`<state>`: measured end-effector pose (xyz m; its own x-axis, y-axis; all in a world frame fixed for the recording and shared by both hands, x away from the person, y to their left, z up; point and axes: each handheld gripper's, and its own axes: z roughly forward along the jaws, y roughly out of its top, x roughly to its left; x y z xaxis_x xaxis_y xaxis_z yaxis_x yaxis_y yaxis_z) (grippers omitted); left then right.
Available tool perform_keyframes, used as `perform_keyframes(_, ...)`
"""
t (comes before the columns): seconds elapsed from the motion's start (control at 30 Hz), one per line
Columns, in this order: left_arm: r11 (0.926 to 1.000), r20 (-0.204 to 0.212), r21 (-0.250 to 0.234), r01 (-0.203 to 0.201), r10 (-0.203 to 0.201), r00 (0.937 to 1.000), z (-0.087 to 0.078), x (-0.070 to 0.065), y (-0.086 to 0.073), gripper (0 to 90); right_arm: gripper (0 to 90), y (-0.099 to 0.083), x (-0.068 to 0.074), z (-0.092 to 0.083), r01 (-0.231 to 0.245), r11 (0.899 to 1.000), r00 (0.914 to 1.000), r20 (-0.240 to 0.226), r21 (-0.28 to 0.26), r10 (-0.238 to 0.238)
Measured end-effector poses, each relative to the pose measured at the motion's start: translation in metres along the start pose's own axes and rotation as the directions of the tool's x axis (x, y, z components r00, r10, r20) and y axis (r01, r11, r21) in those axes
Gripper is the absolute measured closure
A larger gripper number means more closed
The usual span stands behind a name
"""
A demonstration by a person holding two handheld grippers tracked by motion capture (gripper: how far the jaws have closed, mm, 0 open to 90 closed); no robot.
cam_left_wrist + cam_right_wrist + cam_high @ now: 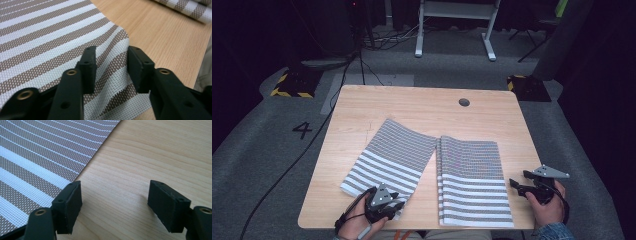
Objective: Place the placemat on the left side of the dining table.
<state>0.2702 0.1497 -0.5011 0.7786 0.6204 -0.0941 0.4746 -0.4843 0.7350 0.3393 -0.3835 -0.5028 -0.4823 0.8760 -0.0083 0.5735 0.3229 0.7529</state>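
A light wooden table fills the middle of the high view, standing on grey carpet in a dark room. Two woven placemats with brown and white stripes lie on it. The left placemat is angled, and its near corner sits directly under the left gripper, at the table's near edge. The right placemat lies straight, just to the left of the right gripper, with a strip of bare wood between them. In the left gripper view, the left gripper has its jaws partly open, one on each side of a raised fold at the mat's edge; the jaws are close to the fabric but have not closed on it. In the right gripper view, the right gripper has its jaws wide open over bare wood, holding nothing, with the mat's edge just beyond its left jaw. A small round hole sits at the far side of the tabletop, well away from both grippers.
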Motion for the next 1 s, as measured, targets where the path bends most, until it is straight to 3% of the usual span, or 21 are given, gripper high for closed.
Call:
perform_keyframes(0.1,0.9995,-0.023,-0.02,0.023,-0.023,0.9995,-0.007,0.006,0.004,80.9,27.4,0.0,0.0,0.0,0.001,1.0,1.0,0.0,0.0,-0.001)
perform_keyframes(0.23,0.996,-0.044,-0.087,0.022,-0.026,0.9987,-0.017,0.012,0.014,85.7,27.4,0.0,0.0,0.0,0.0,1.0,1.0,0.0,0.0,0.0)
perform_keyframes(0.3,0.9895,-0.06,-0.14,0.034,-0.043,0.9973,-0.024,0.015,0.019,86.8,27.3,0.0,0.0,0.0,0.0,1.0,1.0,0.0,0.0,0.0)
perform_keyframes(0.4,0.9692,-0.088,-0.237,0.065,-0.088,0.9923,-0.042,0.026,0.026,87.6,27.4,0.0,0.0,0.0,0.0,1.0,1.0,0.0,0.0,0.0)
perform_keyframes(0.5,0.9578,-0.139,-0.279,0.068,-0.11,0.9841,-0.059,0.039,0.032,87.9,27.4,0.0,0.0,0.0,0.0,1.0,1.0,0.0,0.001,0.0)
perform_keyframes(0.57,0.9553,-0.17,-0.29,0.056,-0.109,0.9793,-0.069,0.047,0.035,87.9,27.4,0.0,0.0,0.0,0.0,1.0,1.0,0.0,0.0,0.0)
perform_keyframes(0.7,0.9438,-0.241,-0.327,0.045,-0.13,0.962,-0.086,0.063,0.04,87.8,27.4,0.0,0.0,0.0,0.0,1.0,1.0,0.0,0.0,0.0)
perform_keyframes(0.8,0.9406,-0.292,-0.337,0.042,-0.147,0.9452,-0.096,0.077,0.041,87.8,27.3,0.0,0.0,0.0,0.0,1.0,1.0,0.0,0.0,0.0)
perform_keyframes(1.0,0.9526,-0.394,-0.298,0.062,-0.182,0.9011,-0.107,0.105,0.036,87.6,27.4,0.0,0.0,0.0,0.0,1.0,1.0,-0.001,0.0,0.0)
